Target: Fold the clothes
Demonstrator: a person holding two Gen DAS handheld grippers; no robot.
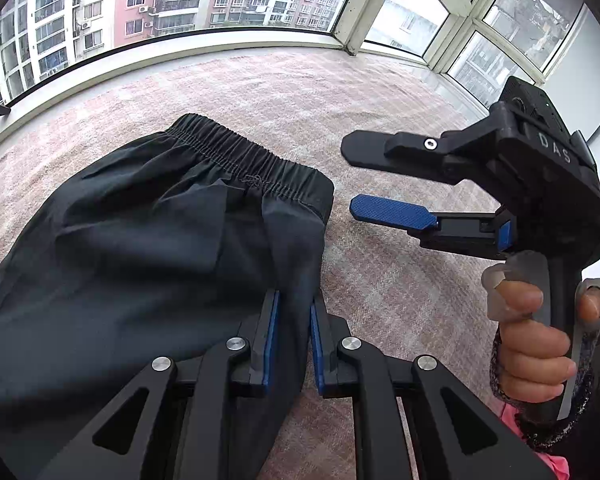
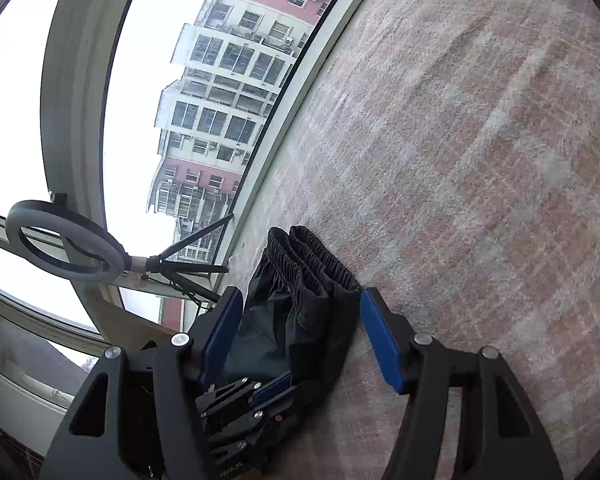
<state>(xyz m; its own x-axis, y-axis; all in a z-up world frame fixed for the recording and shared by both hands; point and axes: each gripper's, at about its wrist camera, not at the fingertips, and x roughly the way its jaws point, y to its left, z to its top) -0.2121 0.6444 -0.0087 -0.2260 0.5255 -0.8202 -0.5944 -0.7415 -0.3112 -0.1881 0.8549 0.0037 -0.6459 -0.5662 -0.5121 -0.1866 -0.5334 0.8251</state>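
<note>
Dark trousers [image 1: 140, 240] with a gathered elastic waistband [image 1: 252, 160] lie on the pink carpet, waistband pointing away. My left gripper [image 1: 295, 304] is at the bottom of the left wrist view, its blue pads close together with the garment's right side edge pinched between them. My right gripper [image 1: 348, 176] hovers just right of the waistband corner, open, with nothing between its fingers. In the right wrist view the right gripper [image 2: 300, 294] frames the doubled end of the waistband [image 2: 312, 264] without touching it. The left gripper [image 2: 252, 400] shows low in that view, on the cloth.
Pink patterned carpet [image 1: 380, 280] spreads around the trousers up to a white window sill [image 1: 220, 44]. A person's hand [image 1: 536, 340] grips the right gripper's handle. A ring light on a tripod [image 2: 64, 240] stands by the window.
</note>
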